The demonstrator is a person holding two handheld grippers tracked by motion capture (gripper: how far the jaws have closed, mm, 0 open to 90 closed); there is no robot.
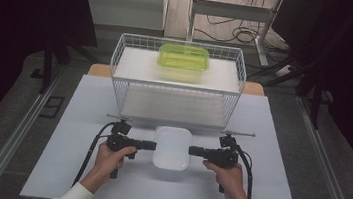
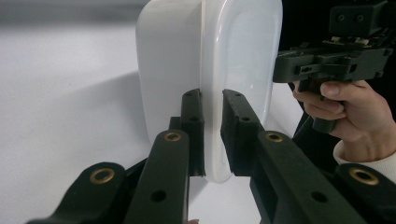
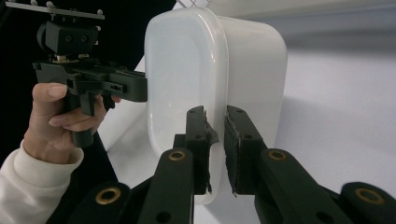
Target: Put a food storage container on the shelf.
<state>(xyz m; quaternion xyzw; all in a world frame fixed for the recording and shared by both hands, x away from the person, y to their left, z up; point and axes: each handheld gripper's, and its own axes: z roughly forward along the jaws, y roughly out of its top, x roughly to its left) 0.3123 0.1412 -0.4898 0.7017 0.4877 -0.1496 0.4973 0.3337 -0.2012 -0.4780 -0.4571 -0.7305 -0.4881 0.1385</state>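
A white lidded container (image 1: 172, 148) rests on the pale table (image 1: 77, 113), in front of a wire rack. My left gripper (image 1: 155, 146) comes in level from the left and is shut on the container's rim. In the left gripper view the jaws (image 2: 212, 100) pinch the container's (image 2: 177, 60) rim edge. My right gripper (image 1: 190, 151) comes in from the right. In the right gripper view its jaws (image 3: 215, 114) clamp the opposite rim of the container (image 3: 252, 70). A hand grasps each gripper's handle.
A white wire rack (image 1: 117, 67) stands just behind the container, with a flat white top shelf. A translucent green lidded box (image 1: 183, 57) sits on that shelf. Dark curtains hang at both sides, and cables lie on the floor behind.
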